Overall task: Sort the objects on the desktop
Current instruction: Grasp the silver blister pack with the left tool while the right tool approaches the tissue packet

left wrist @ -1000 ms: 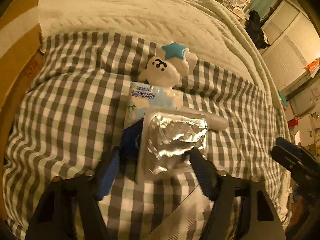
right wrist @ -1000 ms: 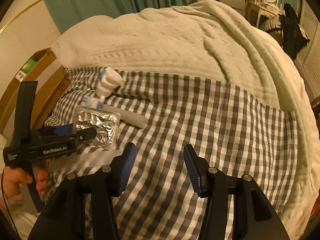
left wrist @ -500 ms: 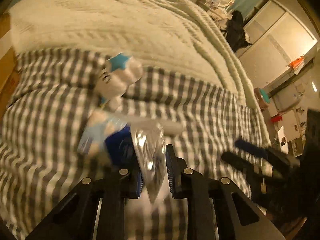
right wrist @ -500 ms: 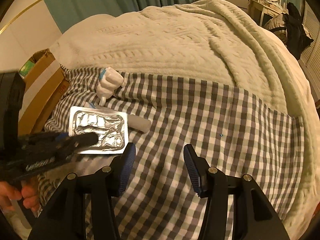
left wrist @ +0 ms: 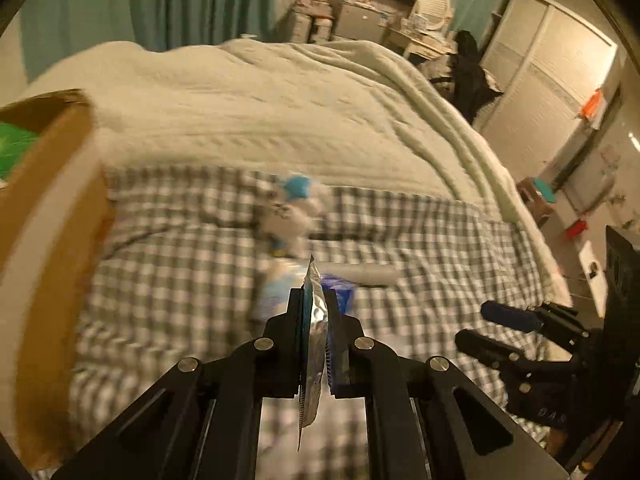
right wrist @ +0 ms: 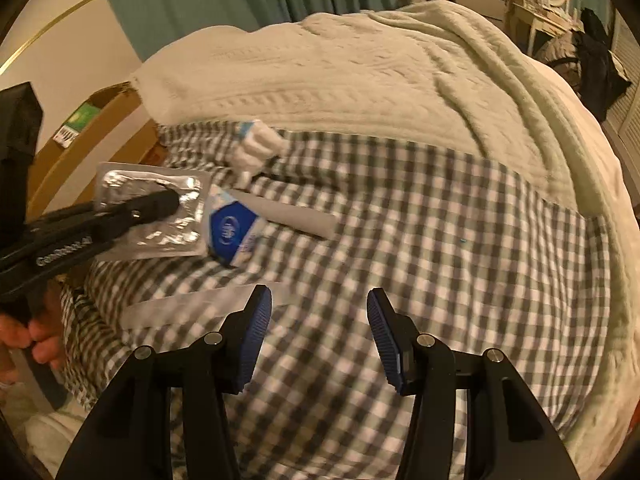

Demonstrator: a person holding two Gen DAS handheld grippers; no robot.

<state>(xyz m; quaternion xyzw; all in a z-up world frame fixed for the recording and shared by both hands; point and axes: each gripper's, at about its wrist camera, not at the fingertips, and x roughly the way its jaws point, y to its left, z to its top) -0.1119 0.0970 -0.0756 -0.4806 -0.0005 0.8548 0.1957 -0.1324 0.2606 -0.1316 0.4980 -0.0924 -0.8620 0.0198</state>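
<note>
My left gripper (left wrist: 314,320) is shut on a silver foil blister pack (left wrist: 314,336), held edge-on above the checked cloth; in the right wrist view the pack (right wrist: 160,216) hangs flat in the air at the left. Below it on the cloth lie a blue-and-white packet (right wrist: 232,228), a grey tube (right wrist: 300,220) and a white plush toy with a blue star (left wrist: 288,208). My right gripper (right wrist: 316,336) is open and empty above the cloth's near middle; it also shows at the right of the left wrist view (left wrist: 504,332).
A cardboard box (left wrist: 48,216) stands at the bed's left edge, with a green item inside. A cream knitted blanket (right wrist: 360,64) covers the far half of the bed. A white strip (right wrist: 192,304) lies on the cloth near my right gripper's left finger.
My left gripper closed on the foil blister pack, lifted it off the cloth and turned it toward the box side. The blue-and-white packet underneath is now uncovered. The right gripper barely moved.
</note>
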